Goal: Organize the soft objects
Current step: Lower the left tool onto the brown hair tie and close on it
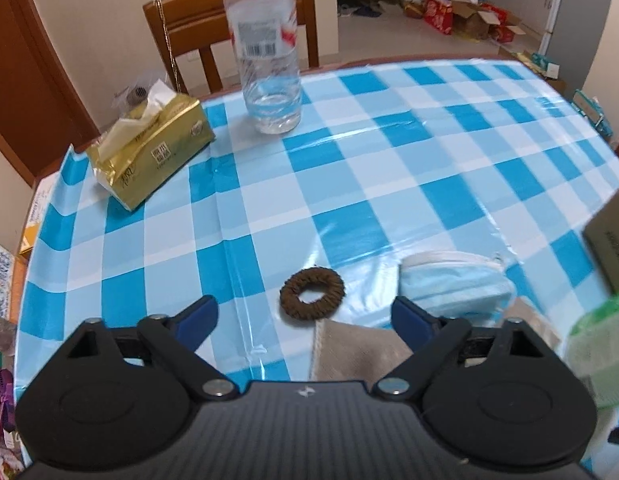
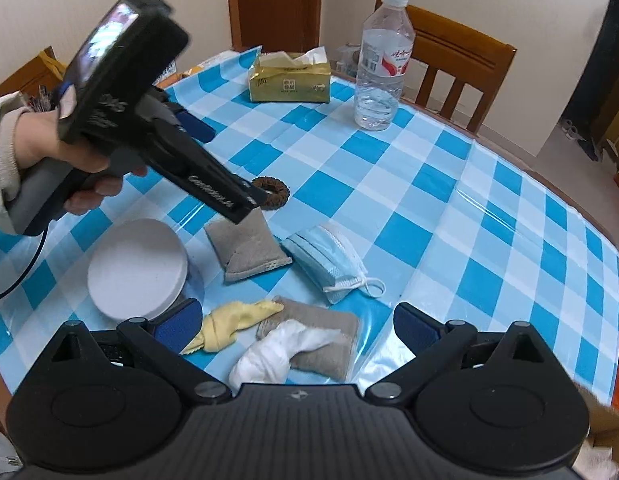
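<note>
A brown scrunchie (image 1: 312, 292) (image 2: 271, 192) lies on the checked tablecloth. My left gripper (image 1: 305, 314) (image 2: 229, 168) hovers just above it, open and gripping nothing. Beside it lie a blue face mask (image 1: 453, 284) (image 2: 329, 264) and a grey pouch (image 1: 357, 348) (image 2: 249, 248). My right gripper (image 2: 297, 324) is open over a knotted yellow cloth (image 2: 237, 322), a bunched white cloth (image 2: 277, 352) and a second grey pouch (image 2: 321, 332), touching none of them. A white round pad (image 2: 137, 268) sits at the left.
A gold tissue pack (image 1: 149, 152) (image 2: 289, 80) and a clear water bottle (image 1: 269, 60) (image 2: 381, 64) stand at the far side, with wooden chairs (image 2: 457, 56) behind. A cardboard box (image 1: 613, 240) and something green (image 1: 601, 344) sit at the right edge. A hand (image 2: 49, 148) holds the left gripper.
</note>
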The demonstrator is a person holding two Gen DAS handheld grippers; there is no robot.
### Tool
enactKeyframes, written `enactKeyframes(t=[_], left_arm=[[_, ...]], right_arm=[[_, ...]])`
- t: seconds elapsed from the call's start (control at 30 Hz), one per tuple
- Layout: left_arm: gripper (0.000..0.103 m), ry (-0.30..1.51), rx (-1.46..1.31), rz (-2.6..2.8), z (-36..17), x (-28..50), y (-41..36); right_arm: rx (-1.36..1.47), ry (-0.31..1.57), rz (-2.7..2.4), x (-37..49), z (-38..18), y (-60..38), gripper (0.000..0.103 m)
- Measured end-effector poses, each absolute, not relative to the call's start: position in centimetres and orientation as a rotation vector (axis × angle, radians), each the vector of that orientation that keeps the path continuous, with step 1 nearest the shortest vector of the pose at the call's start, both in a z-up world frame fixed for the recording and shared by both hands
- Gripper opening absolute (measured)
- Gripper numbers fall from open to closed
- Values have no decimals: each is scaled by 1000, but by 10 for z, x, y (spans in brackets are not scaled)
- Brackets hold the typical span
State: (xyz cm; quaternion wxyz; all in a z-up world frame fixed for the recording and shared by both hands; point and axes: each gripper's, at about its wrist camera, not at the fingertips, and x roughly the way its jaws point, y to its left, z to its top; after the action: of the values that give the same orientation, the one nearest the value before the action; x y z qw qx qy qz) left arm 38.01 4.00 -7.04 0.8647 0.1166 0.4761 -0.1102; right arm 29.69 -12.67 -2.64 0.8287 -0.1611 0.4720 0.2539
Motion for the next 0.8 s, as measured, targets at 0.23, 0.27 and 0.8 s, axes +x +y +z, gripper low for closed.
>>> enactKeyframes(t=[0.23,0.27,0.8], left_arm=[[67,1046,212,-228,-97,406,40],[65,1056,203,-230,-101,408,40],[37,1113,151,-241,-119,422,43]], right_arm=[[-362,1029,542,316,-38,-122,103],[-363,1032,543,318,-39,-122,103],[-387,1073,577,340,-53,-118,103]])
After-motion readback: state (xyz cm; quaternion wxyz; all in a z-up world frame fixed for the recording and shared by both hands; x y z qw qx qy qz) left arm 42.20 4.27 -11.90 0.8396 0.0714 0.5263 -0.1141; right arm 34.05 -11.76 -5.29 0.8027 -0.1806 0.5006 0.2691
